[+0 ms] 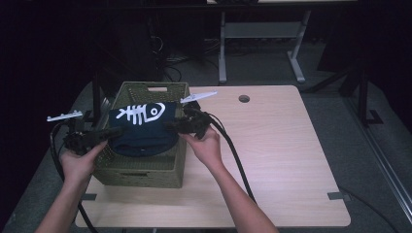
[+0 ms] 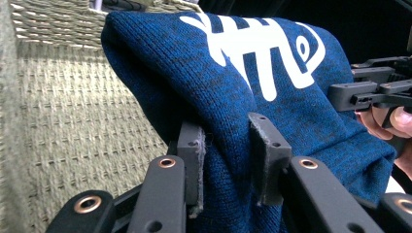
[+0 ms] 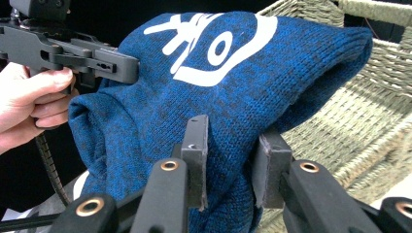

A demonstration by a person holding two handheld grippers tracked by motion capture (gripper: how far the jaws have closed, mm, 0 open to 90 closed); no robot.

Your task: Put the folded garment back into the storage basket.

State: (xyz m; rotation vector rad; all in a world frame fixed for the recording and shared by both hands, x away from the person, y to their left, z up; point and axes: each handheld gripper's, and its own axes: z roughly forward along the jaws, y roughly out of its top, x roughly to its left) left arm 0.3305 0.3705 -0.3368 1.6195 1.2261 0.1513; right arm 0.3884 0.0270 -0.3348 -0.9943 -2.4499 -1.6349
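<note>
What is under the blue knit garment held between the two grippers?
Under the blue knit garment sits the woven basket; its wall and part of its floor show in the left gripper view. The garment covers most of the basket's inside, so any contents there cannot be seen.

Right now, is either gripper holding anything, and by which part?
Both hold one folded blue knit garment with a white fish-skeleton print, above the woven basket. The left gripper pinches its left edge, the right gripper its right edge.
</note>
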